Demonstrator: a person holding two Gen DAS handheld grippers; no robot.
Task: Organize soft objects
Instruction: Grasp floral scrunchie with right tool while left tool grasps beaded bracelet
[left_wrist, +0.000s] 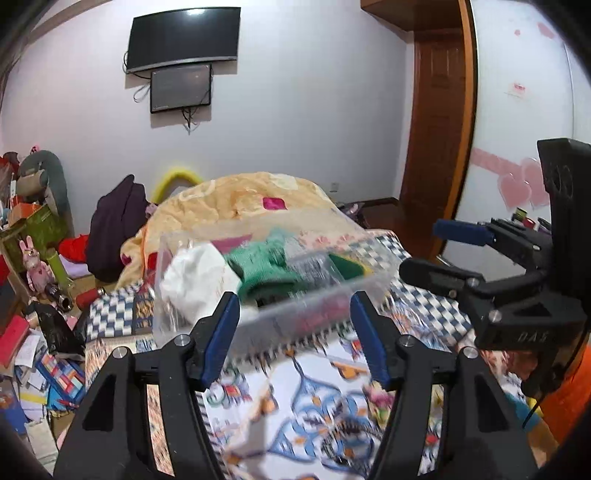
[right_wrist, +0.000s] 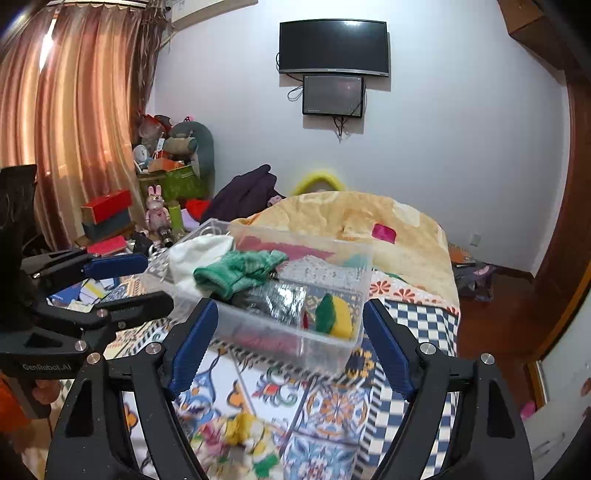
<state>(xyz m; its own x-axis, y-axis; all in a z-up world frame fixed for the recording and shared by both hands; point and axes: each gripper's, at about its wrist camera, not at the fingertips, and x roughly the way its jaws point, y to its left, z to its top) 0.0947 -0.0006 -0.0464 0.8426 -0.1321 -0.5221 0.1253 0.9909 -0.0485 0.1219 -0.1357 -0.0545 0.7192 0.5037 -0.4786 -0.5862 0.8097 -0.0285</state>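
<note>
On the bed (right_wrist: 332, 402), a clear plastic bin (right_wrist: 354, 266) held a white cloth (left_wrist: 195, 277), green knit (right_wrist: 240, 269) & sponge (right_wrist: 336, 315). Left gripper (left_wrist: 295, 332) & right gripper (right_wrist: 290, 343) both gaped wide, empty, just short of it. Only the right view showed curtains (right_wrist: 74, 122); only the left, a door (left_wrist: 436, 122).

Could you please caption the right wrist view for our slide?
Open hand-held gripper facing a clear bin of cloths and a sponge on the bed.
</note>
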